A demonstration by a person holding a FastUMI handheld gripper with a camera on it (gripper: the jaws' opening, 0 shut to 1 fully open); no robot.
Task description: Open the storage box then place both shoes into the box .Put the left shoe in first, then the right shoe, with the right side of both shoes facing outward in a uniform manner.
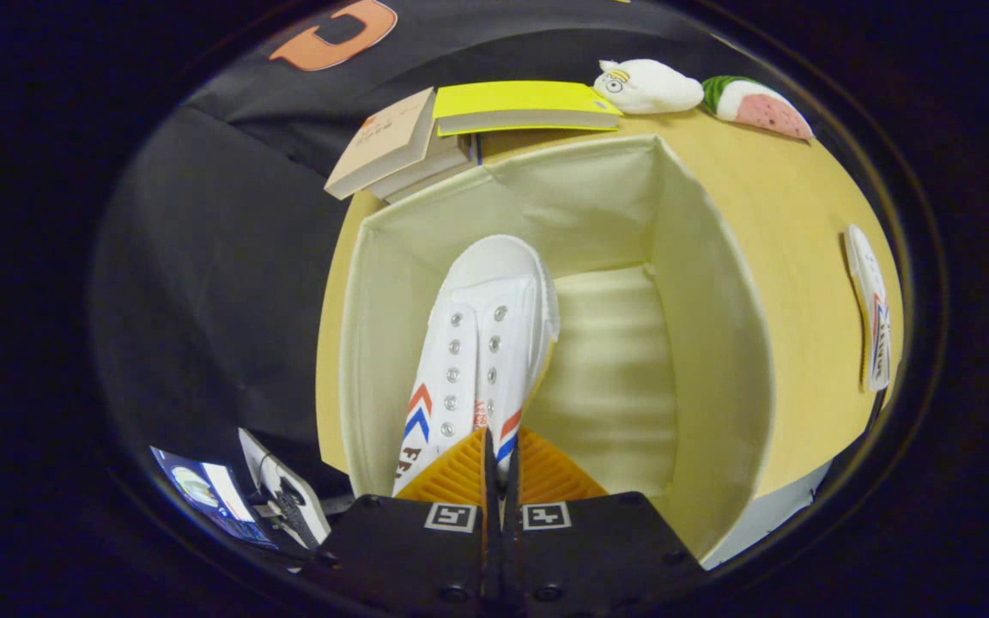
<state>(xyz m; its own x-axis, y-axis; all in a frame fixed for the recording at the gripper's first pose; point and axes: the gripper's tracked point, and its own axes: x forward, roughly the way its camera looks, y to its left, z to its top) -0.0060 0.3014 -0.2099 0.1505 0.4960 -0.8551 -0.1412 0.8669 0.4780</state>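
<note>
A white canvas shoe (486,343) with red and blue chevrons hangs toe-down inside the open cream storage box (718,343). My gripper (499,459) is shut on the shoe's heel end, both fingers pressed close together around its rim. The shoe sits toward the box's left wall, its toe near the far wall. Whether its sole touches the box floor is hidden. The second white shoe (872,309) lies on its side on the wooden table (803,215), to the right of the box.
Beyond the box lie stacked books (400,146) and a yellow book (520,105). Two plush toys (700,94) rest at the far right of the table. A device with a lit screen (220,493) stands left of my fingers, off the table.
</note>
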